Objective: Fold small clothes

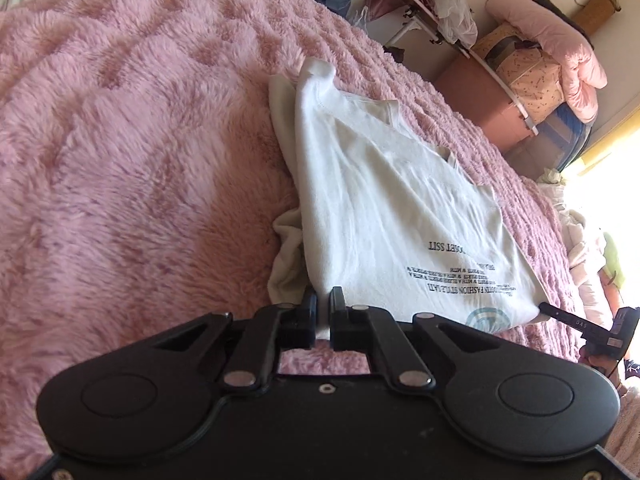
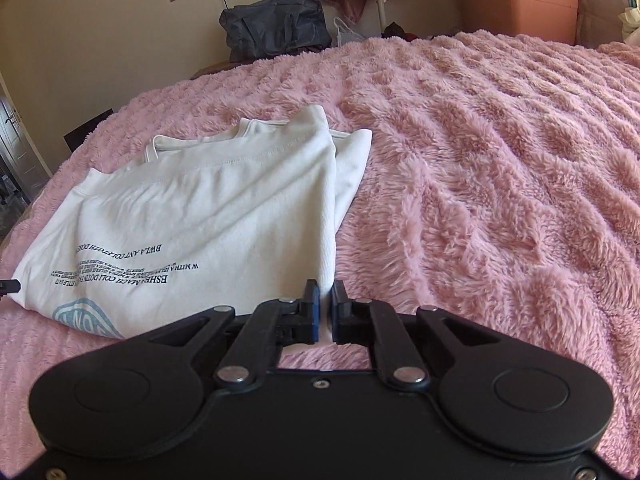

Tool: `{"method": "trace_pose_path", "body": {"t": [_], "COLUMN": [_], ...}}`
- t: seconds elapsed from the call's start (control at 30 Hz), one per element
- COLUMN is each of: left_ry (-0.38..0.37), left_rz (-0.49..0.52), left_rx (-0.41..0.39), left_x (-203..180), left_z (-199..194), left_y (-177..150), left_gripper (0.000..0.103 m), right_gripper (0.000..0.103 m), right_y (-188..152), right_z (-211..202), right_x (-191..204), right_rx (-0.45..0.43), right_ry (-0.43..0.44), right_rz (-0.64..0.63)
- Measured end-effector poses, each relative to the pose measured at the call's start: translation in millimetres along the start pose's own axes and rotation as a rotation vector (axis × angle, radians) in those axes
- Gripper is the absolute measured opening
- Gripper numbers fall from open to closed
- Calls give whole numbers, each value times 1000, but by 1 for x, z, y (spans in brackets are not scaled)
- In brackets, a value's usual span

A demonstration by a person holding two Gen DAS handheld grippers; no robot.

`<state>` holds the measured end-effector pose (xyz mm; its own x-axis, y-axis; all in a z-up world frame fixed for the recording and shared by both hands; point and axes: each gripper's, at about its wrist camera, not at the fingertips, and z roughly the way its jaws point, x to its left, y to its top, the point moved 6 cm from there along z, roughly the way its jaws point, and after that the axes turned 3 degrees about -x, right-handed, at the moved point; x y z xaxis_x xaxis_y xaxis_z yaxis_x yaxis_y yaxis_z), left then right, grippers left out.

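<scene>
A white T-shirt (image 1: 392, 208) with black printed text and a blue round logo lies partly folded on a fluffy pink blanket (image 1: 132, 152). My left gripper (image 1: 323, 300) is shut on the shirt's near corner, and white cloth shows between the fingers. My right gripper (image 2: 325, 292) is shut on the shirt's (image 2: 208, 208) other near corner. The right gripper's fingers also show at the shirt's far corner in the left wrist view (image 1: 560, 312). The shirt's sides are folded in, and the collar lies at the far end (image 2: 256, 130).
The pink blanket (image 2: 480, 168) covers the whole bed. Beyond the bed stand a dark bag (image 2: 276, 26), a pink storage bin (image 2: 516, 4), a white rack with clothes (image 1: 424, 12) and a pile of pink bedding (image 1: 560, 52).
</scene>
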<state>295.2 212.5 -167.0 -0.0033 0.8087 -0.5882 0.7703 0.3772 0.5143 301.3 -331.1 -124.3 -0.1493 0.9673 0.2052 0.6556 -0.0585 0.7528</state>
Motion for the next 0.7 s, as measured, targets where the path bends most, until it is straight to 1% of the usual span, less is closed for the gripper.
{"method": "trace_pose_path", "body": {"t": [0.03, 0.13, 0.2, 0.23, 0.3, 0.37, 0.4, 0.43, 0.47, 0.53, 0.6, 0.7], "left_ry": [4, 78, 101, 101, 66, 35, 46, 72, 80, 95, 98, 109], "left_rz": [-3, 41, 51, 56, 54, 32, 35, 44, 44, 11, -37, -16], "left_rx": [9, 47, 64, 62, 43, 21, 23, 38, 56, 89, 105, 103], "left_x": [3, 4, 3, 1, -4, -5, -7, -5, -2, 9, 20, 21], "left_z": [2, 16, 21, 19, 6, -8, -11, -11, -7, 3, 16, 22], "left_y": [-2, -9, -11, -10, -3, 4, 4, 4, 2, -5, -12, -13], "left_gripper": [3, 3, 3, 3, 3, 3, 3, 1, 1, 1, 1, 1], "right_gripper": [5, 5, 4, 4, 4, 3, 3, 3, 3, 3, 3, 3], "right_y": [-1, -14, -23, -25, -26, -21, -18, -15, -14, -16, -26, -42], "right_z": [-1, 10, 19, 21, 18, 5, -2, -9, -13, -13, -1, 19], "right_x": [-1, -8, -10, -10, -10, -9, -8, -7, -5, -5, -9, -16], "right_rx": [0, 52, 71, 72, 59, 26, 11, -3, -10, -1, 39, 78], "right_ry": [-7, -28, -43, -47, -50, -44, -34, -25, -26, -31, -43, -50], "right_rz": [-4, 4, 12, 17, 31, 28, 35, 35, 23, 13, 21, 58]}}
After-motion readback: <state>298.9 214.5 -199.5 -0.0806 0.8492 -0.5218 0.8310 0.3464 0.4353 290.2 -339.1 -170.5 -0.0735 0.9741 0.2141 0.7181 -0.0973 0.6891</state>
